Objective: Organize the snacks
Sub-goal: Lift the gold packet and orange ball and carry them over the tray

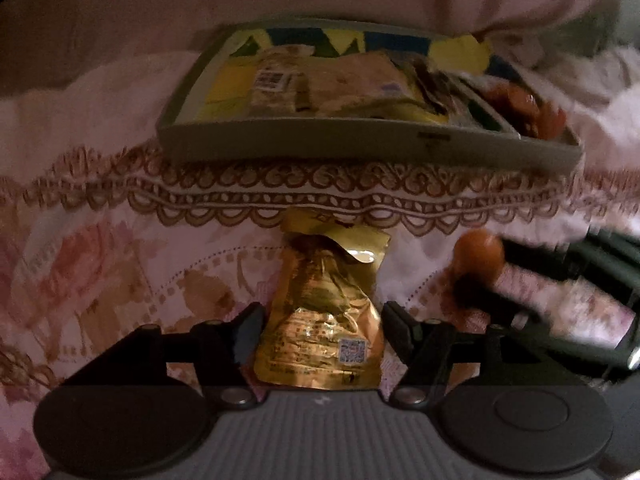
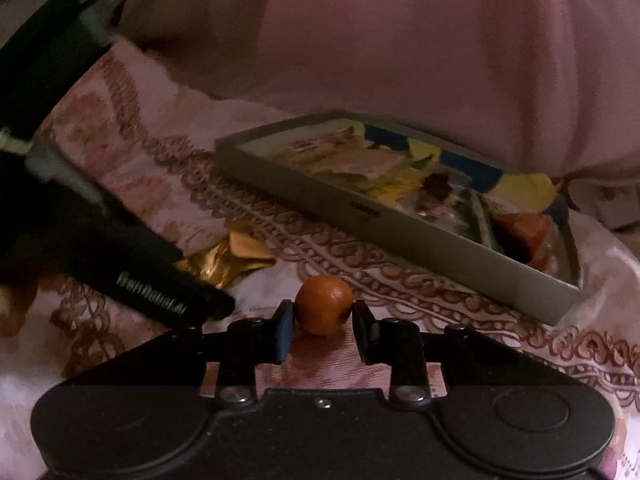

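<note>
A bed carries everything, spread with a pink floral bedcover [image 1: 120, 264] crossed by a brown scalloped lace border [image 1: 280, 196]. On the cover lie a grey tray [image 1: 360, 140] – packets piled inside it – and, nearer, a crumpled gold foil pouch [image 1: 324, 312], just short of the border. A small orange ball [image 2: 323, 310] sits low over the cover, near the pouch; whether it touches the fabric cannot be told.

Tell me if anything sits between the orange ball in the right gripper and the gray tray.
Nothing visible does. The orange ball sits between the right gripper's fingers, and only patterned cloth lies between it and the gray tray's near wall. The gold packet and left gripper are off to the left.
</note>
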### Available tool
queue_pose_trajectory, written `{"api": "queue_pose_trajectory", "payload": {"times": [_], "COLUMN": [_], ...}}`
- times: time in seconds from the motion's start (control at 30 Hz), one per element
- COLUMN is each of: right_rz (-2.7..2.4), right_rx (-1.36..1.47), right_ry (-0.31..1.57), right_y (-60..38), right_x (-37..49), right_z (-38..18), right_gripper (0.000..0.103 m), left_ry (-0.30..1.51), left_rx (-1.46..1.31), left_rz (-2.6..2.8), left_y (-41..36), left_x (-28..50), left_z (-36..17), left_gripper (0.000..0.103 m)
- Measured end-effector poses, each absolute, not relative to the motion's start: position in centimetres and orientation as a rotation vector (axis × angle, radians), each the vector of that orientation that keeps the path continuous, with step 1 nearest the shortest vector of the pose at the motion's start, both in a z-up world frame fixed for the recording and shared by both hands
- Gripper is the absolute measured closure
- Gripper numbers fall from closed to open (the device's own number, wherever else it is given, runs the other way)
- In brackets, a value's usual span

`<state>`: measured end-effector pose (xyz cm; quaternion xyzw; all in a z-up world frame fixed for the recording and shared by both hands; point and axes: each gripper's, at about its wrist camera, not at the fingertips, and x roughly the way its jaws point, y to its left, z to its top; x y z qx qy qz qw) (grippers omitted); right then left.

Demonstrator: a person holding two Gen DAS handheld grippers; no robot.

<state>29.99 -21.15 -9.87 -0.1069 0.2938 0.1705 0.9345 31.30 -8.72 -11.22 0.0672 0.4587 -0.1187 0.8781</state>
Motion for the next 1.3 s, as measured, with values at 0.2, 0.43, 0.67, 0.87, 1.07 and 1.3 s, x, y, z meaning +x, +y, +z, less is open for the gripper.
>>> {"api": "queue_pose_trajectory", "payload": {"times": [0.2, 0.43, 0.67, 0.87, 1.07, 1.3], "right_rz": [0.343, 0.351, 0.304, 0.207, 0.151, 0.108], "right_rx": [-0.165, -0.138, -0.078, 0.005, 0.012, -0.009], "right_ry": [0.563, 0.516, 0.452, 0.402, 0.378, 0.383], "right_y": [-22.1, -22.6, -24.2, -26.9, -28.3, -28.8], "right_x": [29.8, 29.5, 29.4, 30.4, 31.9, 33.2], "right_z": [-8.4, -6.9, -4.9, -3.9, -3.9, -5.3], "right_gripper": [0.07, 0.07, 0.07, 0.07, 0.07, 0.069], "left_ry": [0.967, 0.974, 0.872, 0.772, 0.724, 0.734], "left_rx": [0.183, 0.217, 0.213, 0.17, 0.127, 0.081], "left_rz": [-0.224, -0.211, -0.218, -0.223, -0.215, -0.221], "left_y": [-9.9, -10.5, -11.4, -12.8, -15.0, -17.2], "left_x": [30.6, 28.9, 27.2, 28.3, 32.0, 37.4], "left_z": [-10.4, -8.9, -5.4, -2.4, -1.3, -1.9], "left_gripper": [0.049, 0.055, 0.055, 0.055, 0.055, 0.054]}}
